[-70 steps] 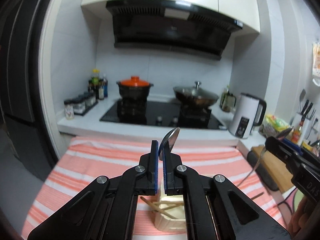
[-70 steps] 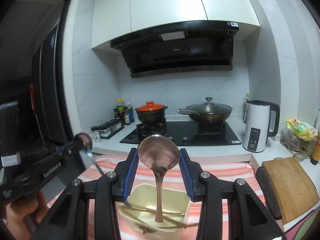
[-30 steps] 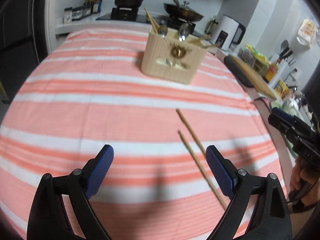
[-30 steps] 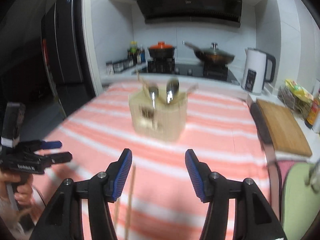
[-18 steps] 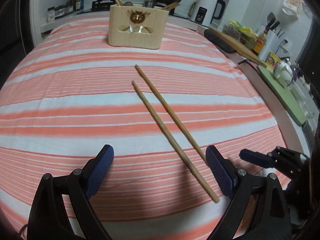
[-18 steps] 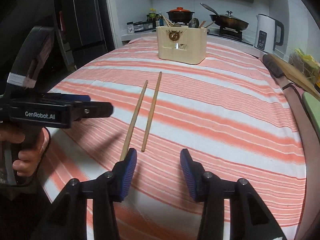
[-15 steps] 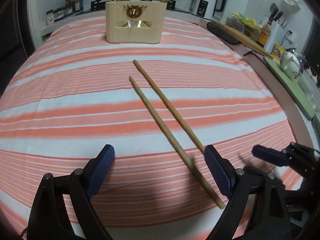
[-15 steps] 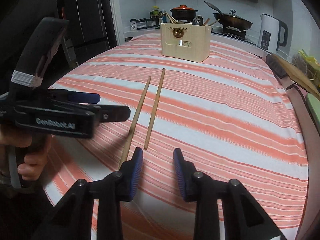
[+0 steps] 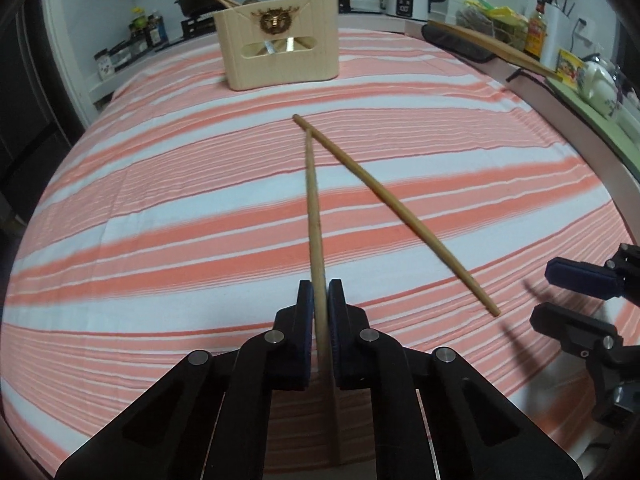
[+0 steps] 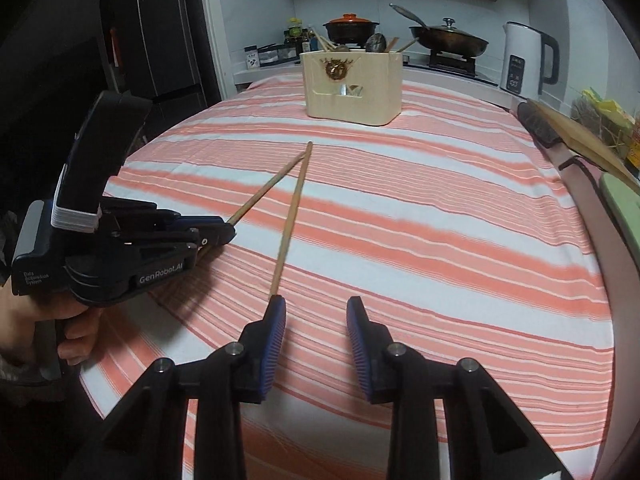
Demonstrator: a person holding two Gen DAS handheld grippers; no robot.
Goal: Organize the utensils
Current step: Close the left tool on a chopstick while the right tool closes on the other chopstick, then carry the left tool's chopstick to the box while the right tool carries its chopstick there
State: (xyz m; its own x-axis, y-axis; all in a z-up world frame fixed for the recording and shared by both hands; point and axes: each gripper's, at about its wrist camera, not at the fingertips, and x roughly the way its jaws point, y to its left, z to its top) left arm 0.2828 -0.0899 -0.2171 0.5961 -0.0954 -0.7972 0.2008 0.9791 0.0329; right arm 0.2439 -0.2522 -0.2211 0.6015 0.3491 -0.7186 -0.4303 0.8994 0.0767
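Observation:
Two wooden chopsticks lie on the striped tablecloth (image 9: 160, 208). My left gripper (image 9: 320, 292) is shut on the near part of one chopstick (image 9: 314, 216), whose far tip meets the tip of the other chopstick (image 9: 392, 208). In the right wrist view the left gripper (image 10: 216, 232) shows at the left with its chopstick (image 10: 268, 188). My right gripper (image 10: 316, 308) is open with nothing between its pads; the near end of the free chopstick (image 10: 292, 216) lies just beyond its left fingertip (image 10: 278, 312). The beige utensil holder (image 10: 352, 88) stands at the far end with spoons and chopsticks in it.
A white kettle (image 10: 524, 64) and a wooden cutting board (image 10: 580, 136) are at the right edge. Pots sit on the stove (image 10: 444, 40) behind the holder. A dark fridge (image 10: 152, 40) stands to the left. A person's hand (image 10: 36, 320) holds the left gripper.
The left gripper has gone from wide open to shut on one chopstick, which has swung so its tip meets the other's. The right gripper's jaws have narrowed beside the free chopstick's end.

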